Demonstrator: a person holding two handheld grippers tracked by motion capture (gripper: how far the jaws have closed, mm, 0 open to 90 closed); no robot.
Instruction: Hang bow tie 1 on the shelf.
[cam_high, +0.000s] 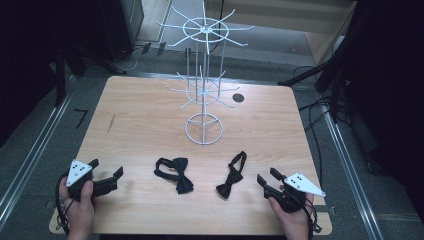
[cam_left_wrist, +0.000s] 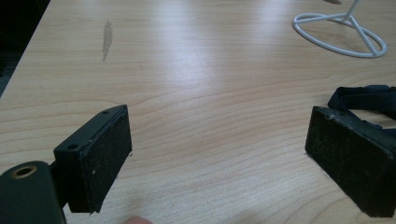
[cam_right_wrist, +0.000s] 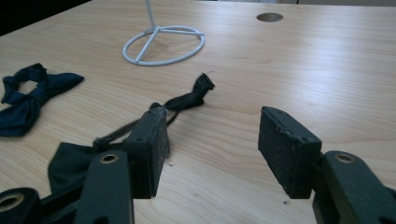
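Observation:
Two dark bow ties lie on the wooden table (cam_high: 140, 115) near its front edge. The left bow tie (cam_high: 175, 173) is dark blue and its strap forms a loop. The right bow tie (cam_high: 231, 178) is black, strap stretched toward the rack. My left gripper (cam_high: 106, 168) rests at the front left, held by a hand, jaws open wide over bare wood (cam_left_wrist: 219, 116); the left bow tie (cam_left_wrist: 369, 99) lies just past its right pad. My right gripper (cam_high: 267, 176) sits at the front right, open (cam_right_wrist: 215, 116), with the black bow tie (cam_right_wrist: 187, 100) beside its left pad, nothing between the pads.
A white wire display rack (cam_high: 204, 75) with radiating hook arms stands mid-table on a ring base (cam_high: 204, 129) (cam_right_wrist: 163, 44) (cam_left_wrist: 341, 35). A round cable hole (cam_high: 238, 98) sits behind it. Dark floor, rails and cables surround the table.

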